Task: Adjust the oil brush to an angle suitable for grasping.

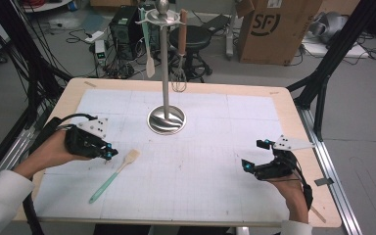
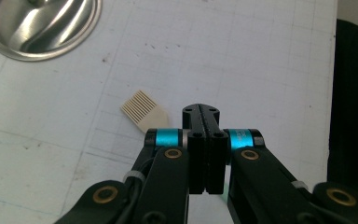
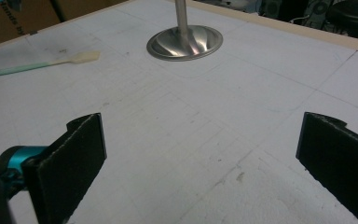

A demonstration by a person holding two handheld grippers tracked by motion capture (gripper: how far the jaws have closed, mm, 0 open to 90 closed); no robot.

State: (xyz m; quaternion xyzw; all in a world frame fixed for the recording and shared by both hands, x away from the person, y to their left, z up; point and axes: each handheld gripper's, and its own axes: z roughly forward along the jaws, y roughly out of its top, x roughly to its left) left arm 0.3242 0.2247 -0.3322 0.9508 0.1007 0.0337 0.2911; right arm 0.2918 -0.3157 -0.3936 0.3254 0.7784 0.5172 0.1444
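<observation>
On the left, my left tongs (image 1: 108, 154) sit low over the table (image 1: 196, 196), jaws pressed together with nothing between them. The spatula (image 1: 113, 175) lies flat just beside their tips, slotted head nearest, mint handle trailing toward me. Centre back, the utensil stand (image 1: 166, 119). Far right, my right tongs (image 1: 247, 166) hover, jaws wide apart, empty.

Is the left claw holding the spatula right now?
No: the left claw is shut on nothing, and the spatula lies flat on the table beside it.
</observation>
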